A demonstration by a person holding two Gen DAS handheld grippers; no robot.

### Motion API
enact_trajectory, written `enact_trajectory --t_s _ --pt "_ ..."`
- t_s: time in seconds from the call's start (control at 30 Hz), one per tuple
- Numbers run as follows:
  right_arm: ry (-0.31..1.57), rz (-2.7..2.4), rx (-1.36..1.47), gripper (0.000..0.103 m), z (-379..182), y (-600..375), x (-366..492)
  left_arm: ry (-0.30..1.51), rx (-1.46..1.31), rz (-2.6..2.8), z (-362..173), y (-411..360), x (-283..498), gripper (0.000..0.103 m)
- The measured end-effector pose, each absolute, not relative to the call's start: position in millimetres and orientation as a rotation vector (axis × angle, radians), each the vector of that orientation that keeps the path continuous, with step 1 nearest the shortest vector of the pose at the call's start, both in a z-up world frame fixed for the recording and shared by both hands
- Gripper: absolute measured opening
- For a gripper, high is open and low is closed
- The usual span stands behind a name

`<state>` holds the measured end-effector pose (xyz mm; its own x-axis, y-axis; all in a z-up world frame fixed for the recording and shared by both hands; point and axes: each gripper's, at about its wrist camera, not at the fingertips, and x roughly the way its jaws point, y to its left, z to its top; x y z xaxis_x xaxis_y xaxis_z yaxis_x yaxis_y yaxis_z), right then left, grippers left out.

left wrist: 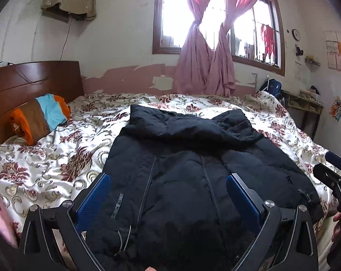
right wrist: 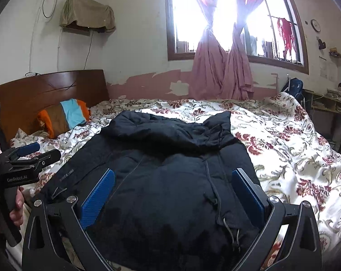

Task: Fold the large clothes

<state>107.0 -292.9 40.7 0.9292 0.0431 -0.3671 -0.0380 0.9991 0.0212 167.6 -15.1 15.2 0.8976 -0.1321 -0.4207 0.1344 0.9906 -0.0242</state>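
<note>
A large black puffer jacket (left wrist: pixel 193 169) lies flat on the bed, hood toward the window, sleeves folded in. It also shows in the right wrist view (right wrist: pixel 161 169). My left gripper (left wrist: pixel 168 178) is open, hovering over the jacket's near hem, its blue pads (left wrist: pixel 96 198) spread wide and holding nothing. My right gripper (right wrist: pixel 174 176) is open too, over the hem's right part, its pads (right wrist: pixel 98 198) apart and empty. The right gripper shows at the right edge of the left view (left wrist: pixel 333 176); the left gripper shows at the left of the right view (right wrist: pixel 28 158).
The bed has a white floral quilt (left wrist: pixel 57 158) and a wooden headboard (left wrist: pixel 35 83) at left. A striped orange, brown and blue pillow (left wrist: pixel 41 115) lies by the headboard. Pink curtains (left wrist: pixel 204 67) hang at the window. A desk (left wrist: pixel 306 103) stands beyond the bed's right side.
</note>
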Motion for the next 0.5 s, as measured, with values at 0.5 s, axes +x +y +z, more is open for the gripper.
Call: enact_trajectory --t_s 0.5 --pt "0.487 0.060 -0.072 0.101 6.1 -295.4 82.7 0.514 0.127 -0.216 -33.9 -9.0 138.6 0.103"
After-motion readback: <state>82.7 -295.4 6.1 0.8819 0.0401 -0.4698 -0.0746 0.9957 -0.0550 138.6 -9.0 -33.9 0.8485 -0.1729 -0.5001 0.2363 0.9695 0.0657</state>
